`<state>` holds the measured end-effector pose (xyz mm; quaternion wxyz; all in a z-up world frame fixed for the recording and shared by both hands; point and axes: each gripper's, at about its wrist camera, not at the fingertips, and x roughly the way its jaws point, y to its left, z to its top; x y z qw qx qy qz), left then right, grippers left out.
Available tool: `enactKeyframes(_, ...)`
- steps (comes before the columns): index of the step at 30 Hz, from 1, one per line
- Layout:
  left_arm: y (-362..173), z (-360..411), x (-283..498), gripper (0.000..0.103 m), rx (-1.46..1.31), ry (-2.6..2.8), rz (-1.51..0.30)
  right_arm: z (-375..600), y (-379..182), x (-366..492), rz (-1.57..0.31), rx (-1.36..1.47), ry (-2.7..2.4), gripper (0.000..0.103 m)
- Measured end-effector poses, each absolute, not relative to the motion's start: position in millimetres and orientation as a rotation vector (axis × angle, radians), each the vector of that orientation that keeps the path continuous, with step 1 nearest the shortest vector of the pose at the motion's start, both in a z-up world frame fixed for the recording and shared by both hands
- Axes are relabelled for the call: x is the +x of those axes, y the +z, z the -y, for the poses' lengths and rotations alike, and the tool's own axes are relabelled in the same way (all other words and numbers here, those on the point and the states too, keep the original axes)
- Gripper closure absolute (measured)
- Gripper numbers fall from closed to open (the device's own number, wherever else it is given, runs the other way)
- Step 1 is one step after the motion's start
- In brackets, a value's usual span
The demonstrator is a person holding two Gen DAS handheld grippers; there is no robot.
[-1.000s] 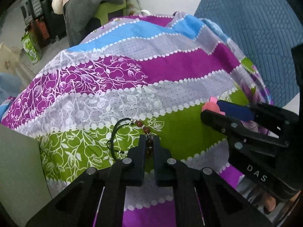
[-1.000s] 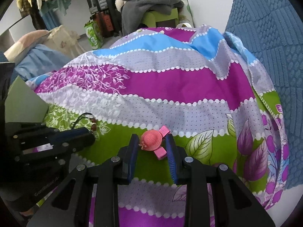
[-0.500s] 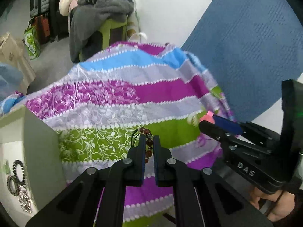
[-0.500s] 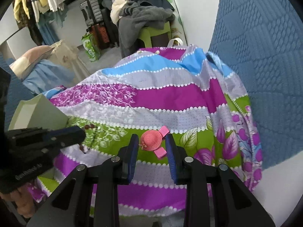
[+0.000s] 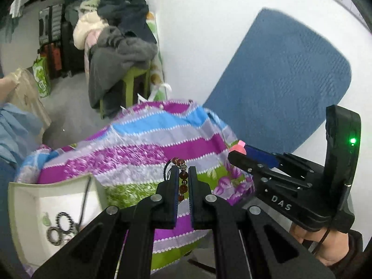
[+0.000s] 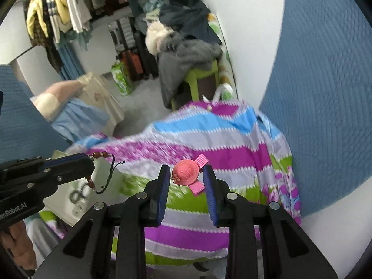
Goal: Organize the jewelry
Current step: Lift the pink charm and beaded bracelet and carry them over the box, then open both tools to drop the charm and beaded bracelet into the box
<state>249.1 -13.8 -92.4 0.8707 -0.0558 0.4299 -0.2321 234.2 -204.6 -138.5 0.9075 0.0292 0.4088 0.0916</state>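
Observation:
My left gripper (image 5: 181, 174) is shut on a brown bead bracelet (image 5: 182, 179) with a black cord and holds it in the air above the striped cloth (image 5: 148, 153). The bracelet also shows in the right wrist view (image 6: 98, 155), hanging from the left gripper (image 6: 89, 160). My right gripper (image 6: 187, 174) is shut on a pink hat-shaped hair clip (image 6: 187, 172), also raised above the cloth. The right gripper (image 5: 237, 153) appears at the right of the left wrist view. A pale open jewelry box (image 5: 21, 197) at lower left holds several dark rings (image 5: 59, 225).
A blue mat (image 5: 290, 88) leans on the white wall at right. A green stool piled with grey clothes (image 5: 121, 53) stands behind the cloth-covered surface. Bags and hanging clothes (image 6: 60, 11) fill the far left.
Both grippers have lifted up and back from the cloth with the bracelet and the hair clip held. The jewelry box has come into view at the lower left.

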Motion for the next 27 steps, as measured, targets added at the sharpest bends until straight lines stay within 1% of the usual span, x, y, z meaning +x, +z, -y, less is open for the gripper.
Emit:
enactKeyframes(5,-58,-20,240,0.098,-0.127,-0.464,-0.858,178,-93,226,-0.776,0.061,0.235,0.076)
enactKeyframes(8,-48,-43,236,0.098,-0.138,-0.440,-0.848,158,-73,223,-0.742,0.067,0.270,0.076)
enactKeyframes(14,-42,-94,228,0.098,-0.144,-0.369,-0.830,111,-59,217,-0.707,0.043,0.337,0.076)
enactKeyframes(18,-49,-129,220,0.098,-0.154,-0.323,-0.834,81,-63,215,-0.697,0.039,0.375,0.076)
enactKeyframes(27,-102,-174,212,0.098,-0.177,-0.255,-0.886,38,-118,209,-0.747,-0.006,0.368,0.076)
